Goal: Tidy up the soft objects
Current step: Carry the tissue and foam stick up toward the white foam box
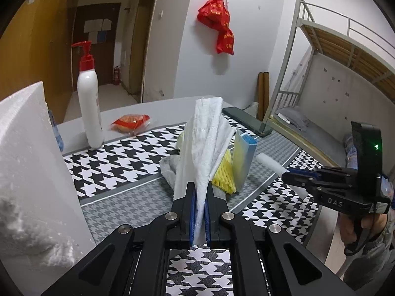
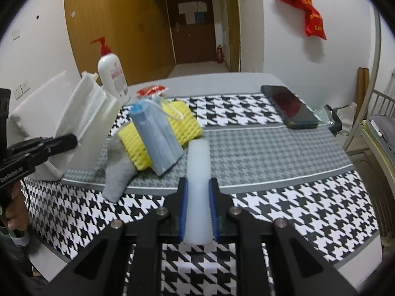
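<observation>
1. Grippers both loaded: left gripper is clamping fully down on a white crinkled tissue that is standing up ahead of its pads; right gripper is pinching a white foam cylinder at a narrow opening, the foam running forward past its tips.
2. Remaining pile is sitting just ahead of both grippers on the houndstooth cloth: yellow foam net, blue face mask lying on it, grey sock trailing toward the right gripper.
3. White foam box is sitting close on the left gripper's left, likely the drop spot, though nothing is confirming that.
4. Tissue is thin and floppy, so keeping the left pads pressed hard while carrying; any slack and it is probably slipping out.
5. Lower part of the tissue is reaching down near the pile, so clearing it before swinging sideways is advisable, otherwise the mask or net may be getting dragged.
6. Foam cylinder is squashing easily; holding light pressure only.
7. Pump bottle is standing beyond the box, so routing wide of it.
</observation>
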